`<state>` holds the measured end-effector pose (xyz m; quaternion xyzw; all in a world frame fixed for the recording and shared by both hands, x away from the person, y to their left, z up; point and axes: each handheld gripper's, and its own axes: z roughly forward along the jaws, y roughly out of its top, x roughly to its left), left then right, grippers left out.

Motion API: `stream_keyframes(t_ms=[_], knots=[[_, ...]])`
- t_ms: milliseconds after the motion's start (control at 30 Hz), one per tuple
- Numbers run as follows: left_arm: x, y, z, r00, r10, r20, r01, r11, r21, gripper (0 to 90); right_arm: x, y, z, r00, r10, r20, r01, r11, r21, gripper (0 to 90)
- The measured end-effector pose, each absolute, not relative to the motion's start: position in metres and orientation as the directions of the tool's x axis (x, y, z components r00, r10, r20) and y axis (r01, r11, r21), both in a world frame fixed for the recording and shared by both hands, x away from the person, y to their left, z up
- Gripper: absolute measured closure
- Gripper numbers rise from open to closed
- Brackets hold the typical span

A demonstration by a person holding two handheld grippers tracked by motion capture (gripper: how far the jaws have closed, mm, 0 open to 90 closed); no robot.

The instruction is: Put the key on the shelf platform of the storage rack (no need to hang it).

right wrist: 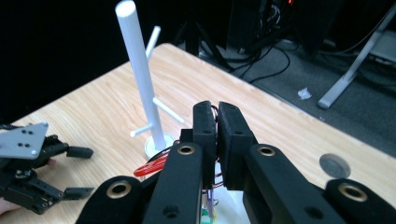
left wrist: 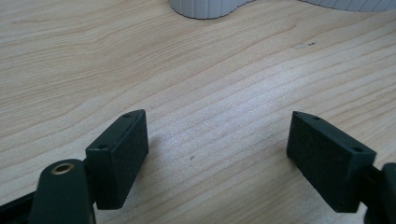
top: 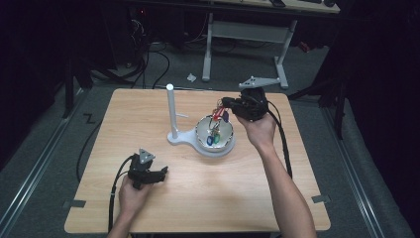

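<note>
Keys hang from the right gripper, jaws clamped on their ring above the bowl, likely bound for the peg stand; left gripper rests on the surface, jaws apart.

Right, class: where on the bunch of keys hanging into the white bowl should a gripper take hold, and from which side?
Grip the thin wire ring at the top of the bunch of keys, coming from above. The coloured tags dangle below it, and the bowl wall probably blocks a sideways approach. The right gripper is shut there, on the ring.
</note>
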<state>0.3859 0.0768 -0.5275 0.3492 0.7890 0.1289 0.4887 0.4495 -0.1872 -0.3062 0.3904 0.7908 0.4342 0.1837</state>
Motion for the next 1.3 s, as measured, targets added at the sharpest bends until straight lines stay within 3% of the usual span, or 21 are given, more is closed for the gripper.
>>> stream_keyframes(t_ms=[1300], knots=[[0.386,0.077,-0.528,-0.278,0.679,-0.679,0.422,0.721,0.549,21.0,0.464,-0.192,-0.386,-0.588,0.792,0.162,0.596,0.289,0.750,86.7]])
